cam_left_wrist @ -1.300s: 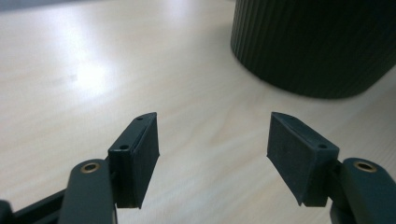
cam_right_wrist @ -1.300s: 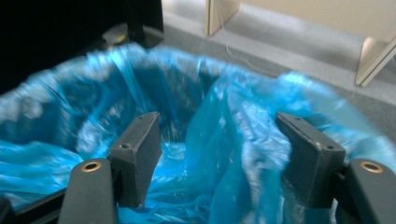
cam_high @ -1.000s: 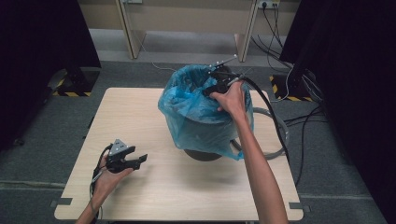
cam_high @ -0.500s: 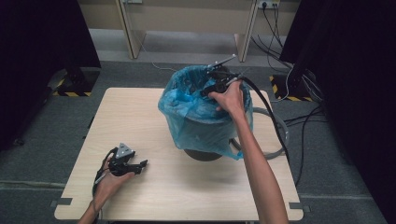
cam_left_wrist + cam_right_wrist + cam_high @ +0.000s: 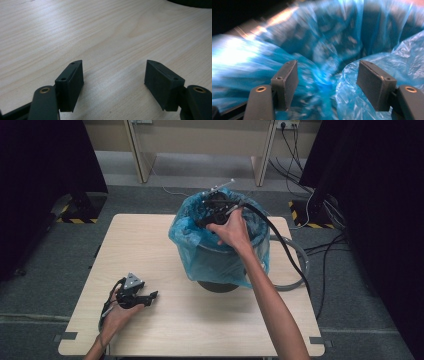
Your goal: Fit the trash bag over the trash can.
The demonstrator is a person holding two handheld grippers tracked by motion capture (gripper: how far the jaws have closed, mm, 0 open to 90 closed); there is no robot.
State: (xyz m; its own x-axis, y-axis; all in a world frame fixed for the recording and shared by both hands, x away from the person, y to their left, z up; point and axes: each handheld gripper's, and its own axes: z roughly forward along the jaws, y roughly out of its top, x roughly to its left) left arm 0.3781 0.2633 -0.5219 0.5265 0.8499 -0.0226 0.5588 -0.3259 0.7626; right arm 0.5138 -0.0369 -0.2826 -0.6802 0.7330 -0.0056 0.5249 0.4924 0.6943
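Working the blue bin liner [image 5: 220,255] over a dark round bin [image 5: 218,285] looks to be the job in hand, and the step now seems to be settling the liner's mouth around the rim. The bin stands on the pale wooden worktop [image 5: 160,245], towards its far right part, with the liner draped down most of its outer wall and gathered in folds at the top. The right gripper [image 5: 207,215] is held over the bin's mouth near the far rim; its view shows the fingers [image 5: 287,80] apart, having just opened a little, with a crumpled fold of blue plastic [image 5: 352,100] bulging up between them, nearer the right-hand finger, but not pinched by the pads. That view is blurred on its left side. Inside the bin I can make out only the liner itself, sagging into a dark hollow; whether anything lies at the bottom cannot be told. The left gripper [image 5: 150,296] rests low at the near left of the worktop, well apart from the bin, fingers [image 5: 71,82] wide with bare wood between them. Next, I judge, the right fingers need to close on that loose fold and draw it outward and down over the rim, without tearing the thin film
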